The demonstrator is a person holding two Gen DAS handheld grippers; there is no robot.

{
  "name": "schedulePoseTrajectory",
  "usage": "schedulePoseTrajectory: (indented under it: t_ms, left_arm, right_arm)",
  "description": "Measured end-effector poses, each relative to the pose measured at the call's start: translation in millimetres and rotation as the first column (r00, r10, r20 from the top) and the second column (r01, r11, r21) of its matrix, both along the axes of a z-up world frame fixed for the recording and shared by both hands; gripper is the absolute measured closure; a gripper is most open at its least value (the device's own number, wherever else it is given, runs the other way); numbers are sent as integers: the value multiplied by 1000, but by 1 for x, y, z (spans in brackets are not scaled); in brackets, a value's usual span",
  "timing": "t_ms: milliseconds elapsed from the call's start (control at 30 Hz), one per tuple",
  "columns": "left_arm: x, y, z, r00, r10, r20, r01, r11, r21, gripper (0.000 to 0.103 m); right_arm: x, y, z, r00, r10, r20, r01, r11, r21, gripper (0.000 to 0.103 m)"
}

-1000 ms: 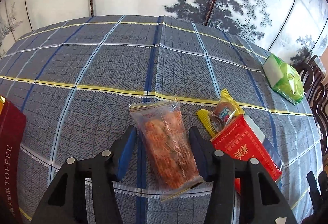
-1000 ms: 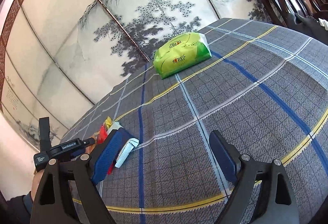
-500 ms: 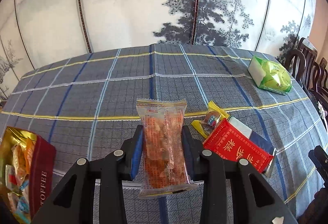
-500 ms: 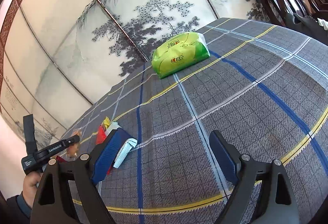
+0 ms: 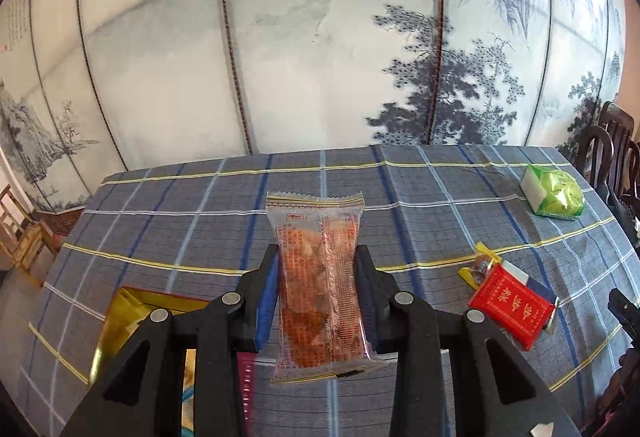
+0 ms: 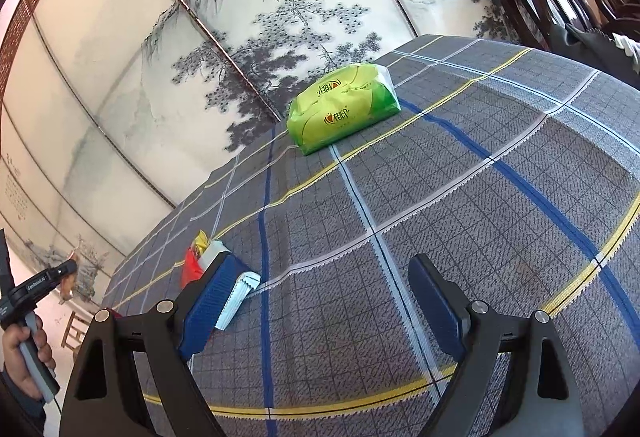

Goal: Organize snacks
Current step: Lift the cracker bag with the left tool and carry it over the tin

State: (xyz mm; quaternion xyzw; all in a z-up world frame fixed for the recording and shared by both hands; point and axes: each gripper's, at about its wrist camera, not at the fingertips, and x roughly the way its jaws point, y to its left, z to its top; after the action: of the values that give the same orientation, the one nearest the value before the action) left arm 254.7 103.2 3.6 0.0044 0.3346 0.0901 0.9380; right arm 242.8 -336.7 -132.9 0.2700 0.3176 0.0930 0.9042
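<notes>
At eight o'clock the gold-lined toffee box [image 5: 132, 313] lies open on the plaid tablecloth [image 5: 420, 205]. The left gripper [image 5: 316, 273] clamps the clear snack packet [image 5: 320, 277], held off the cloth. At three o'clock lie red packets [image 5: 508, 309]. The right gripper [image 6: 320, 297] gapes empty, the green tissue pack [image 6: 340, 109] at twelve o'clock.

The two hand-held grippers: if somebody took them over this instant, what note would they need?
Left hand-held gripper: shut on the clear orange snack packet, held above the table.
Right hand-held gripper: open, empty, over the checked tablecloth.
Open toffee box: lower left, sweets inside.
Left to do: the red packet and yellow-wrapped candy lie loose. The green pack sits far off.
</notes>
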Motion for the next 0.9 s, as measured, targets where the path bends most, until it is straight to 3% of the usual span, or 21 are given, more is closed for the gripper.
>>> schedulePoseTrajectory:
  t_ms: [200,500,900]
  left_arm:
    - [-14,44,5,997,77,8,-77,996,44,71]
    - [-30,97,-12,976,215,-30,-211,973,98,71]
    - [-36,119,-30,965,250,-79,-241,964,109,71]
  right_arm:
    - [1,0,0,1000,-2,-5,2,1000,0,15]
    - [1,1,-1,1000,0,-5,0,1000,-1,14]
    - [3,4,-3,1000,1,-10,-1,1000,-4,14]
